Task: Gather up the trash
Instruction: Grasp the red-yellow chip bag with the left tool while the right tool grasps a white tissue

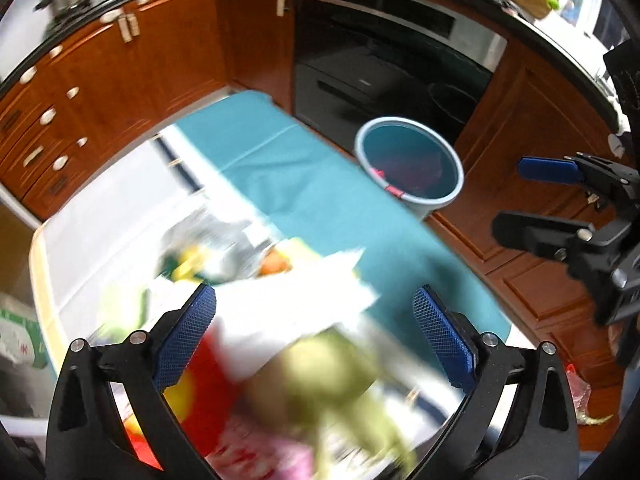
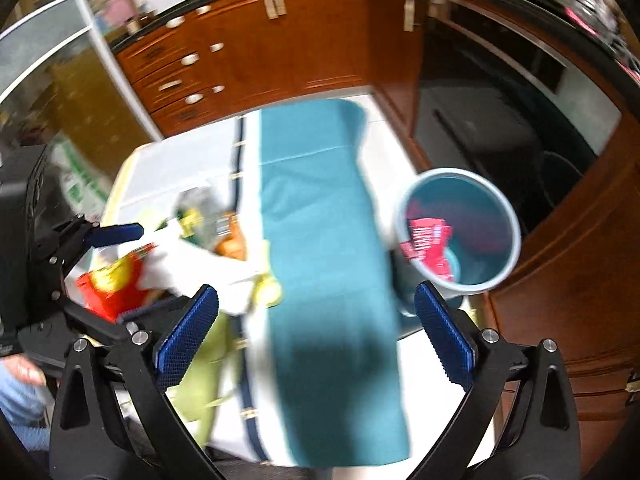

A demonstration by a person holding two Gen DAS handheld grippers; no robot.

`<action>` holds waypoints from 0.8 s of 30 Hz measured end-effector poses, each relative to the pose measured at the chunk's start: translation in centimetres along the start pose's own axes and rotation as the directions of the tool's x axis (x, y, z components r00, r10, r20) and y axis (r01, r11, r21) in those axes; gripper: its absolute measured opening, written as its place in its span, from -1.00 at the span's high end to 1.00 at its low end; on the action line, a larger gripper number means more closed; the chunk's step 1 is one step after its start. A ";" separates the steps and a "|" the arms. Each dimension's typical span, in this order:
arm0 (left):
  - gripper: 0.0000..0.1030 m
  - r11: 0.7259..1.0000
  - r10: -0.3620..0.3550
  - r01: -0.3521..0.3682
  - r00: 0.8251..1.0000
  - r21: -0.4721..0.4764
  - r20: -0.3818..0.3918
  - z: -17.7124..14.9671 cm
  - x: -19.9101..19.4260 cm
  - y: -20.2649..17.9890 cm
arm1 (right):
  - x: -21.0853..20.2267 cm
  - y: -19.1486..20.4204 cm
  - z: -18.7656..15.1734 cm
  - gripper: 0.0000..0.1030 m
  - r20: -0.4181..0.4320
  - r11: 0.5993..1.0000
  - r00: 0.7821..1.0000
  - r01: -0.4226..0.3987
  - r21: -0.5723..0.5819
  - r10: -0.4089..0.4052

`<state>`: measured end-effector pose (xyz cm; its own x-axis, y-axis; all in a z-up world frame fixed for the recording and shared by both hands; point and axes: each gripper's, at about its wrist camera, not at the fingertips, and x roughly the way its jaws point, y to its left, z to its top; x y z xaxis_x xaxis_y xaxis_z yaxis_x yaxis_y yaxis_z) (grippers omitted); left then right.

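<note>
The left gripper [image 1: 314,332] is seen with its jaws spread wide, nothing pressed between the blue pads [image 1: 186,336]; blurred trash [image 1: 256,280] lies beneath it on the white table [image 1: 92,224]. The pile is made up of a white sheet [image 1: 296,304], a red and yellow wrapper [image 2: 110,284] and greenish scraps, too smeared to be told apart further. The right gripper [image 2: 316,332] is likewise held wide and empty above a teal cloth [image 2: 320,216] laid across the table. A grey bin [image 2: 460,228] is placed on the floor just beside the table's right edge, against brown cabinets [image 2: 256,52]; red packets [image 2: 426,246] are already lying inside it.
</note>
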<state>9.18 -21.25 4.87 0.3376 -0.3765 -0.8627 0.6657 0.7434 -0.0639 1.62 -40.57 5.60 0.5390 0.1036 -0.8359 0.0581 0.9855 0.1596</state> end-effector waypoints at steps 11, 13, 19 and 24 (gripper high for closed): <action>-0.92 0.991 0.084 -0.081 0.996 -0.111 0.025 -9.5 -4.8 12.0 | 2.4 10.0 -1.2 -0.83 -0.110 0.989 0.994 -0.044 -0.141 0.028; -0.92 0.989 0.068 -0.067 0.998 -0.129 0.006 -10.7 -4.0 13.3 | 3.4 10.7 -1.2 -0.83 -0.130 0.988 0.991 -0.054 -0.142 0.035; -0.92 0.992 0.051 -0.054 0.998 -0.112 -0.035 -11.9 -1.4 13.7 | 5.7 11.8 -1.7 -0.83 -0.185 0.988 0.982 -0.051 -0.147 0.023; -0.92 0.999 0.039 -0.040 0.998 -0.027 -0.050 -10.9 -0.1 12.4 | 6.5 10.5 -1.0 -0.83 -0.196 0.992 0.981 -0.012 -0.124 -0.012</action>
<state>10.14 -5.90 -1.30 0.3291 -0.3193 -0.8887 0.6333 0.7727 -0.0431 4.91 -29.43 1.38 0.3631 0.1159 -0.9245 -0.0531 0.9932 0.1036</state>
